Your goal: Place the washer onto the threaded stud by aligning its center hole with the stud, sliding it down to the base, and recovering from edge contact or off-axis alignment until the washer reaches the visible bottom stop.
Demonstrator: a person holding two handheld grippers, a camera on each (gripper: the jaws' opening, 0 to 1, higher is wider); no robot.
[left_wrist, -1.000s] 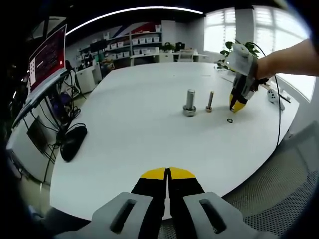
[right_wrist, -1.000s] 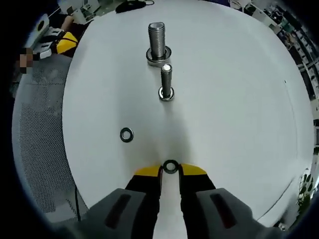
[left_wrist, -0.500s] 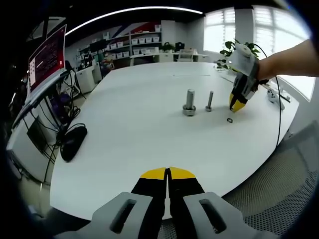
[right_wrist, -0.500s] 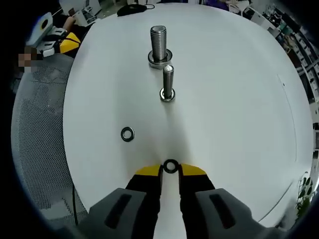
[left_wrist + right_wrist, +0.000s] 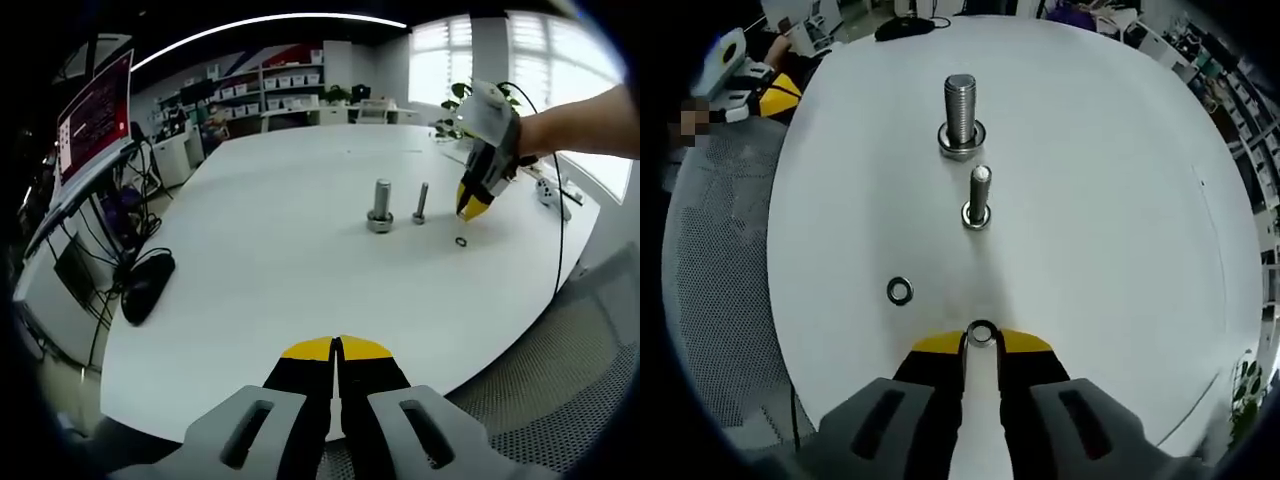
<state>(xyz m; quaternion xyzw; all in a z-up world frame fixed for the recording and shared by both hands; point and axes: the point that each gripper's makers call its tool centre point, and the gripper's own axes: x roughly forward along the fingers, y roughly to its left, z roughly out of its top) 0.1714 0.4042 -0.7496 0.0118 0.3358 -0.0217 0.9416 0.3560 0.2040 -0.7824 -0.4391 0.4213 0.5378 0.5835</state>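
- Up close, the right gripper view shows the right gripper with its yellow-tipped jaws pinched on a small dark washer, held at the very tips above the white table.
- Ahead of it on the table stand two upright threaded studs in a row: a thin stud nearer, a thick stud behind it, each on a wider round base.
- A second washer lies flat on the table, off to the left of the jaws and apart from both studs.
- From the left gripper view, the left gripper has its jaws closed together on nothing, hanging at the table's near edge.
- That view catches the right gripper from outside, held by a person's hand, just beside the thin stud; the held washer is too small to make out there.
- Shelves and a monitor sit in the background, blurred.
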